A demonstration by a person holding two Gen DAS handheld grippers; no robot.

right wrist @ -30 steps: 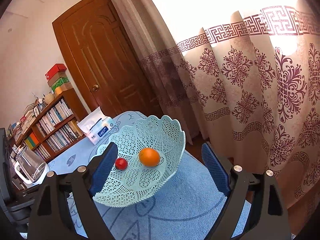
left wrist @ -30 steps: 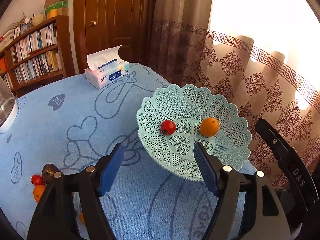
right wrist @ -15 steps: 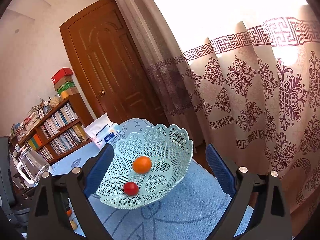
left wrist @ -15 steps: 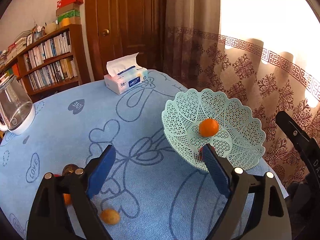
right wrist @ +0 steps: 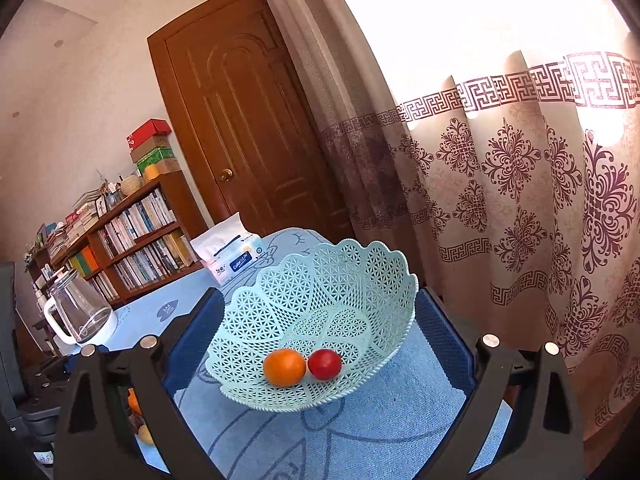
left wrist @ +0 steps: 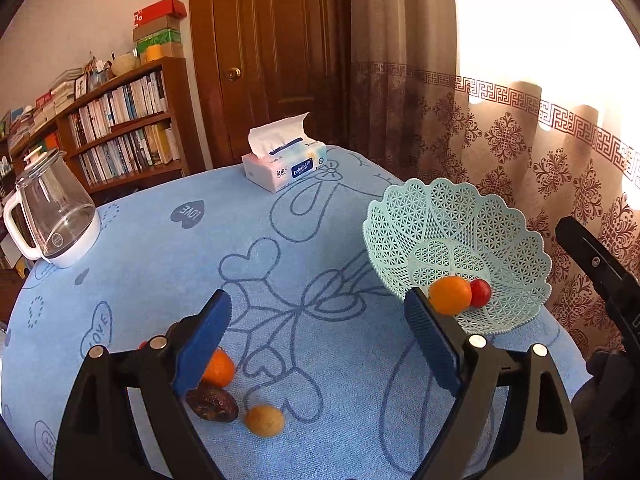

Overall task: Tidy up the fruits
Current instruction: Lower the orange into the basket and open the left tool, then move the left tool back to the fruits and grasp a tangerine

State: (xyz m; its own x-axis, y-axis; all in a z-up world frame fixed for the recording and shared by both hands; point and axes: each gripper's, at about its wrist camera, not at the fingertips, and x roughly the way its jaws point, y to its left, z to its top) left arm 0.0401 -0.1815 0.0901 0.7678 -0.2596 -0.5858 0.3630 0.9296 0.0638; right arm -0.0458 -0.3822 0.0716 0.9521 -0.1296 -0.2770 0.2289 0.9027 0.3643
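A: Taking the basket [left wrist: 456, 216] as the landmark and starting at its far left, what waits on the blue surface [left wrist: 168, 264]?

B: A loose cluster well left of it: an orange [left wrist: 219, 368], a dark wrinkled fruit [left wrist: 212, 402] touching it, and a small yellow fruit [left wrist: 264, 421] just beside that. The left gripper [left wrist: 318, 340] hangs over them with its fingers wide apart and nothing between them.

A: How will they handle?

B: Light and round, I'd judge, so they may roll. The orange looks firm; take it across its middle. The dark one seems softer, so squeeze gently.

A: And at the basket itself?

B: A second orange [right wrist: 284, 367] and a red tomato [right wrist: 325, 364] lie touching in its bottom. The right gripper [right wrist: 318, 340] straddles it, fingers spread on either side; I cannot tell whether they touch the rim.

A: What differs from a second ago?

B: The left view has swung away from the basket toward the cluster, and both sets of fingers have opened further. The two fruits in the basket have rolled together.
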